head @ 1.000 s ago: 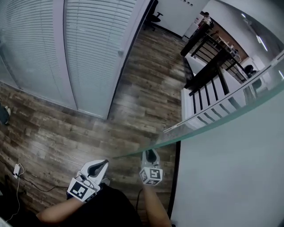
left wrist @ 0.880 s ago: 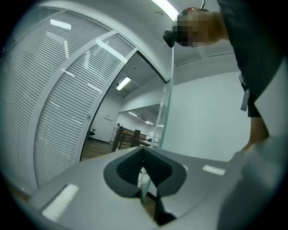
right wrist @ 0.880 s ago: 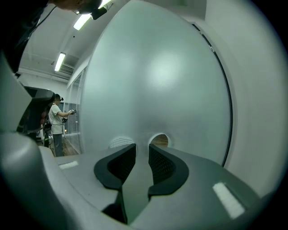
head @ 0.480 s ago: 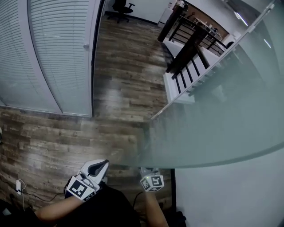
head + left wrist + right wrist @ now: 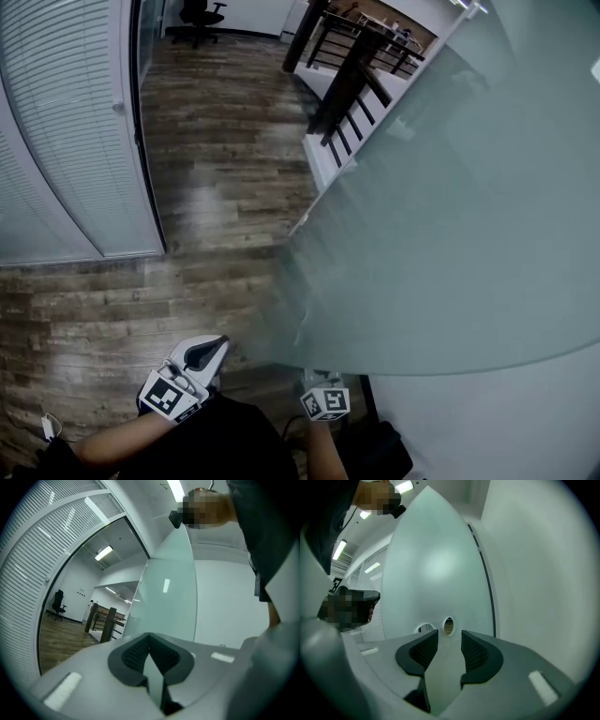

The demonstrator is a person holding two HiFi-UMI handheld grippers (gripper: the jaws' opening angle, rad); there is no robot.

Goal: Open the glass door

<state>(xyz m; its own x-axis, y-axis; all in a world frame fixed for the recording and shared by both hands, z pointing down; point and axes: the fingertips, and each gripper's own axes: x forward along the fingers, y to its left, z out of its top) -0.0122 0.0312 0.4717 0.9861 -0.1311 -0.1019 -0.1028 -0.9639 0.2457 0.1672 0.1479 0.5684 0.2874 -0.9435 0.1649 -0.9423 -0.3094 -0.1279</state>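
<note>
The frosted glass door (image 5: 450, 216) stands swung partway over the wood floor (image 5: 216, 178), so the right tongs (image 5: 449, 639), jaws just widened then eased slightly, face it empty, while the left tongs (image 5: 150, 641) hang closed, apparently unneeded.

Dark railing (image 5: 349, 75) at the top of the head view. Left of it, brown wood-plank floor (image 5: 216, 178) catching a pale glare. Further left, white slatted blinds (image 5: 66, 141). Beyond the railing, a black office chair (image 5: 199, 11). Above it, a strip light (image 5: 104, 552) glowing.

Glass door (image 5: 450, 206) right of blinds (image 5: 66, 122), railing (image 5: 342, 84) behind
</note>
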